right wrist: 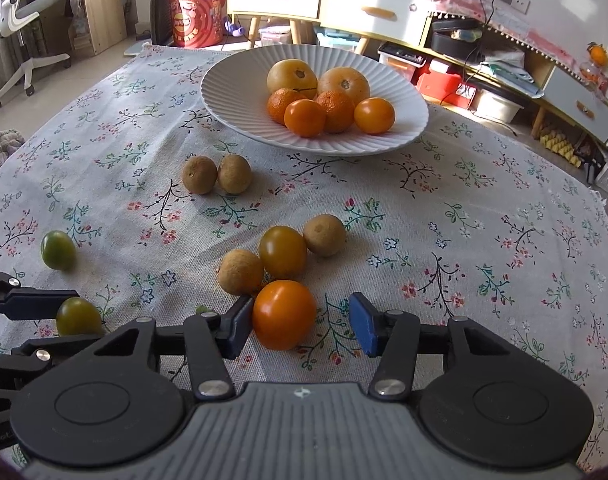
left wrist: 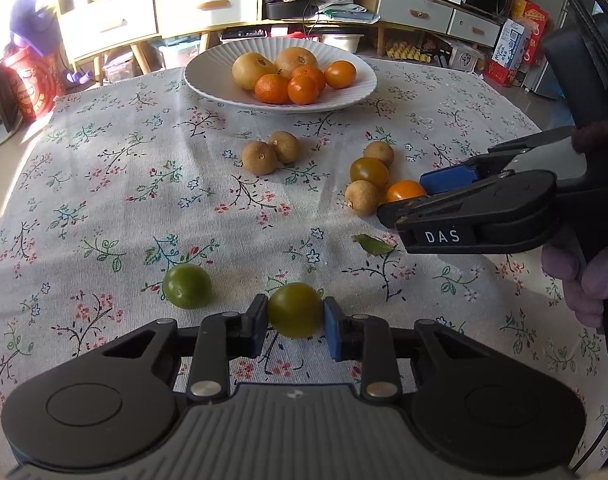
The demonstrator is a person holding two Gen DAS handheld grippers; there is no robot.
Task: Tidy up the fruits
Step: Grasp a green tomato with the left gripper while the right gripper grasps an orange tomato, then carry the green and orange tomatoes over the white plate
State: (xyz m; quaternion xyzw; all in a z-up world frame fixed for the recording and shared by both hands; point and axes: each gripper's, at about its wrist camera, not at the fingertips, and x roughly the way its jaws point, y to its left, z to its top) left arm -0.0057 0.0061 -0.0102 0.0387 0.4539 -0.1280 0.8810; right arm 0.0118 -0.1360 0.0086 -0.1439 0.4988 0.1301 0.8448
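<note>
Tomato (right wrist: pixel 283 314) sits between right tool (right wrist: pixel 300 326) fingers, touching 1.

The left hand-held gripper (left wrist: pixel 295 316) points steeply down toward the bench, its two pads pressed against the sides of a dull green fruit (left wrist: pixel 295 315) that sits between them. The right hand-held gripper (right wrist: pixel 301 322) is also tilted steeply down; its left pad touches an orange fruit (right wrist: pixel 283 314), while its blue right pad (right wrist: pixel 364 324) stands apart from it with a gap showing. In the left wrist view, the right hand-held gripper reaches in from the right edge, and the fingers of the person's right hand (left wrist: pixel 580 284) curl around its handle.
</note>
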